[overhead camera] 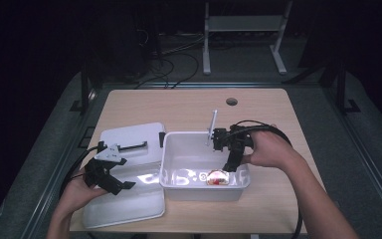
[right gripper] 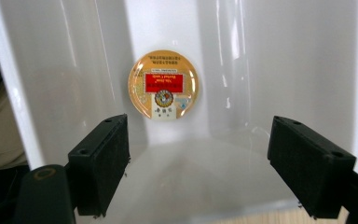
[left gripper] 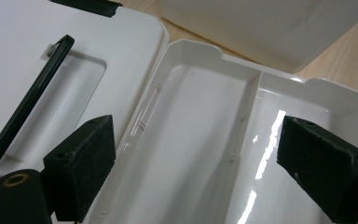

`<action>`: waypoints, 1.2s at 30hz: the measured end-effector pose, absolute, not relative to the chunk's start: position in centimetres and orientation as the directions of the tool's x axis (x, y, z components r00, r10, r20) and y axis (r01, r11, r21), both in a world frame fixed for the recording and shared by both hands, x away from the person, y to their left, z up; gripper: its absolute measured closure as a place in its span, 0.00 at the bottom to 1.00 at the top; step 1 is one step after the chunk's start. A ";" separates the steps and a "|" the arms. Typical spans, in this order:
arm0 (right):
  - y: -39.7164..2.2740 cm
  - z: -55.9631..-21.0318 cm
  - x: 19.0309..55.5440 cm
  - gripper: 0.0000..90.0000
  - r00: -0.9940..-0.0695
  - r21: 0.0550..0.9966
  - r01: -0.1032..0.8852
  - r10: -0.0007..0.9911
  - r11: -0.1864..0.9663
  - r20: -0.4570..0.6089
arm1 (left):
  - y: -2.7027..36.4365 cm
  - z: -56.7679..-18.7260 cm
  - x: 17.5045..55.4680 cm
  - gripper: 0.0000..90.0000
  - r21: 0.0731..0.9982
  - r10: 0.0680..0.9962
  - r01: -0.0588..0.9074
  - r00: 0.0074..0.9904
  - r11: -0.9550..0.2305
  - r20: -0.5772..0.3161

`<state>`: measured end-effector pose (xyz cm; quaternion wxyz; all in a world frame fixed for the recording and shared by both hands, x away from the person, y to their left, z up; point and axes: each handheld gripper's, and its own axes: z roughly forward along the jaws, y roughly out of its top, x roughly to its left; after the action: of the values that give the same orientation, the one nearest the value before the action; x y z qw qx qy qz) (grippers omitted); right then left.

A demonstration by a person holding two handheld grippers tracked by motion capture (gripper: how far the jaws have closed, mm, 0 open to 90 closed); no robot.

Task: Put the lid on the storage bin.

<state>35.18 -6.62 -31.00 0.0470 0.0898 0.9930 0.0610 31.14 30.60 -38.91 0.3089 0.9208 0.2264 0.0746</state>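
Note:
A round gold disc with a red label (right gripper: 163, 84) lies in the near right corner of the white bin (overhead camera: 179, 149), also seen as the disc (overhead camera: 218, 178) from above. My right gripper (right gripper: 219, 172) hangs open inside the bin, its jaws wide apart just short of the disc and holding nothing. In the high view the right gripper (overhead camera: 231, 167) dips over the bin's right side. My left gripper (left gripper: 200, 172) is open above a white divided tray (left gripper: 205, 140), nothing between its jaws. From above, the left gripper (overhead camera: 119, 183) hovers over that tray (overhead camera: 129, 206) at the front left.
A white lid with a black handle (overhead camera: 132, 146) lies left of the bin, behind the tray; the handle (left gripper: 28, 116) shows beside my left jaw. A thin white rod (overhead camera: 212, 127) stands at the bin's far rim. The wooden table (overhead camera: 189, 107) has a cable hole (overhead camera: 232, 101).

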 end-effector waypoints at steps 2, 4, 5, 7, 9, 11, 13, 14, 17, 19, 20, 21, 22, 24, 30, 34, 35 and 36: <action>-7.2 -30.5 35.1 0.23 -0.977 0.140 0.179 0.193 0.974 -0.091 | 30.6 -38.9 31.1 0.12 0.604 0.463 0.371 0.887 -0.706 -0.004; -7.8 -30.1 34.9 0.23 -0.974 0.151 0.188 0.204 0.971 -0.096 | 30.6 -38.9 31.1 0.12 0.601 0.461 0.370 0.887 -0.708 -0.003; -8.1 -29.9 34.9 0.23 -0.973 0.156 0.191 0.208 0.969 -0.099 | 30.6 -38.9 31.1 0.12 0.602 0.462 0.371 0.887 -0.706 -0.005; -8.7 -29.6 34.7 0.23 -0.970 0.165 0.200 0.219 0.966 -0.105 | 30.6 -38.9 31.1 0.12 0.604 0.462 0.370 0.887 -0.706 -0.004; -9.2 -29.3 34.5 0.23 -0.968 0.173 0.205 0.226 0.963 -0.111 | 30.7 -38.8 31.1 0.12 0.606 0.462 0.369 0.887 -0.704 -0.003; -9.8 -29.0 34.3 0.23 -0.964 0.190 0.214 0.238 0.958 -0.116 | 30.7 -38.8 31.0 0.12 0.609 0.462 0.369 0.887 -0.703 -0.003; -10.5 -28.8 34.2 0.23 -0.960 0.204 0.224 0.252 0.953 -0.120 | 30.7 -38.8 31.0 0.12 0.608 0.461 0.368 0.887 -0.703 -0.003; -10.9 -28.7 34.1 0.23 -0.958 0.212 0.228 0.257 0.950 -0.123 | 30.7 -38.8 31.0 0.12 0.606 0.462 0.369 0.887 -0.704 -0.003; -12.0 -28.5 33.8 0.24 -0.952 0.237 0.245 0.280 0.940 -0.126 | 30.7 -38.8 31.0 0.12 0.607 0.461 0.368 0.887 -0.705 -0.002; -12.6 -28.4 33.5 0.24 -0.948 0.251 0.256 0.293 0.934 -0.125 | 30.7 -38.8 31.0 0.12 0.607 0.462 0.369 0.887 -0.704 -0.003; -13.0 -28.5 33.5 0.24 -0.946 0.255 0.259 0.297 0.932 -0.125 | 30.7 -38.8 31.0 0.12 0.607 0.461 0.368 0.887 -0.705 -0.003; -13.3 -28.5 33.3 0.24 -0.944 0.257 0.267 0.305 0.929 -0.123 | 30.7 -38.8 31.0 0.12 0.607 0.461 0.368 0.887 -0.705 -0.003; -13.7 -28.7 33.2 0.24 -0.943 0.260 0.273 0.311 0.926 -0.121 | 30.7 -38.8 31.0 0.12 0.608 0.462 0.368 0.887 -0.704 -0.001; -14.4 -29.0 33.0 0.24 -0.939 0.270 0.285 0.324 0.920 -0.113 | 30.7 -38.8 31.0 0.12 0.606 0.461 0.367 0.887 -0.706 -0.001; -16.4 -30.3 32.4 0.24 -0.924 0.301 0.328 0.371 0.896 -0.096 | 30.7 -38.8 30.9 0.12 0.608 0.460 0.367 0.888 -0.704 -0.003; -17.4 -31.5 31.9 0.24 -0.913 0.324 0.348 0.397 0.880 -0.096 | 30.7 -38.8 30.9 0.13 0.606 0.457 0.364 0.889 -0.708 0.000; -17.7 -31.8 31.8 0.24 -0.911 0.328 0.355 0.403 0.875 -0.091 | 30.7 -38.8 30.9 0.13 0.604 0.455 0.363 0.890 -0.709 0.000; -17.9 -32.2 31.6 0.24 -0.908 0.329 0.361 0.409 0.872 -0.086 | 30.7 -38.8 30.9 0.13 0.605 0.455 0.362 0.891 -0.709 0.001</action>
<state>31.64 -17.89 -32.24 0.0768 0.1996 0.9645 0.1549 30.85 30.74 -38.81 0.3103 0.9214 0.2216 0.0752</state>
